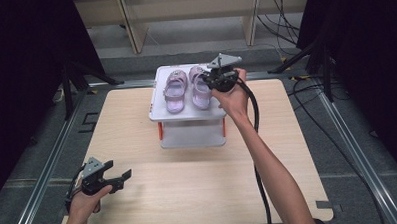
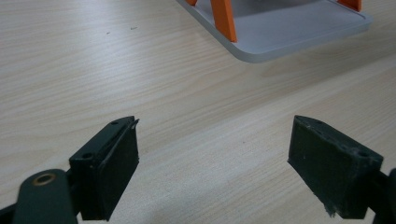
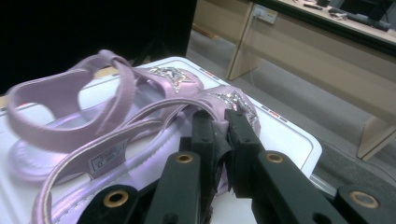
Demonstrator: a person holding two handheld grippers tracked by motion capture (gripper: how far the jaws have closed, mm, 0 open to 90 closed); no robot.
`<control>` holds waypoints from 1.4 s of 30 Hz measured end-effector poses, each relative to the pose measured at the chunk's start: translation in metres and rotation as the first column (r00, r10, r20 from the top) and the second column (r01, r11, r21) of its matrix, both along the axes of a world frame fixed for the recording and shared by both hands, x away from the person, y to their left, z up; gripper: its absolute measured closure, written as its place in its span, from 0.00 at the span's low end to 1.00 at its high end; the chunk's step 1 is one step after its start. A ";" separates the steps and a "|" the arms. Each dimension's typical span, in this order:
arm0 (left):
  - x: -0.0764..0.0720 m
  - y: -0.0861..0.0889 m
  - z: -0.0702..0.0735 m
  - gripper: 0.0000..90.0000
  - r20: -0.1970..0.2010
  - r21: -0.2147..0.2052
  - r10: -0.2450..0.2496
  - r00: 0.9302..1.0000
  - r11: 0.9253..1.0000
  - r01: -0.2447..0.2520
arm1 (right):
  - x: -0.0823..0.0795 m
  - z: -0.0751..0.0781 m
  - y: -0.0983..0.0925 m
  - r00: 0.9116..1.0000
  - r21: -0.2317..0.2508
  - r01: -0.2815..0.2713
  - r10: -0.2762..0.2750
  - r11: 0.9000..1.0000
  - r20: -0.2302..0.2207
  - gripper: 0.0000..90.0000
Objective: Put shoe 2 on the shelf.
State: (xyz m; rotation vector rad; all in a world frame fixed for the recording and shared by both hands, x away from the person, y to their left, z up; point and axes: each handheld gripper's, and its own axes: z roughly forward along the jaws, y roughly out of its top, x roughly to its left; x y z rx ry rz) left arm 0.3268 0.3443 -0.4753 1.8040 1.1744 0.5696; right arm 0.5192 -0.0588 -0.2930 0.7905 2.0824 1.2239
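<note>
Upper centre of the high view, the right gripper [image 1: 211, 81] is clamped on the side strap of the right-hand purple sandal [image 1: 201, 88], which sits on the white two-tier stand [image 1: 159, 106] beside its twin, the left-hand purple sandal [image 1: 175, 91]. In the right gripper view the black jaws stand almost together, with a fold of the lilac strap pinched between them at centre frame; the sole looks to be resting on the stand's top, though the view is too close to be sure.

Lower left of the high view, the left gripper [image 1: 119, 177] hangs over the bare wooden table [image 1: 199, 187], jaws wide apart with nothing between them; the left gripper view shows wood grain between the pads [image 2: 112, 170].

The hold is on a thin, soft strap only. If the sandal is lifted, it would likely swing and tip under the jaws, or the strap could slip out. The two sandals lie just beside each other, so a sideways drag may knock the twin askew or push it off the stand's edge.
</note>
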 end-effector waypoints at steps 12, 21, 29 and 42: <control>0.000 0.000 0.000 0.17 0.000 -0.002 0.001 1.000 1.000 -0.001 | 0.012 -0.009 0.015 0.998 -0.028 0.060 -0.060 0.998 -0.001 0.91; 0.000 0.000 -0.001 0.17 0.001 -0.006 0.000 1.000 1.000 0.000 | 0.013 -0.013 0.024 0.999 -0.044 0.030 -0.031 0.999 -0.017 0.84; 0.000 -0.001 -0.001 0.17 0.004 -0.013 0.004 1.000 1.000 -0.004 | 0.013 -0.012 0.021 0.999 -0.034 0.032 -0.033 0.999 -0.038 0.75; 0.000 0.000 0.000 0.17 -0.002 0.004 -0.001 1.000 1.000 0.001 | 0.006 -0.003 0.017 0.998 0.085 0.000 0.005 0.996 -0.065 0.68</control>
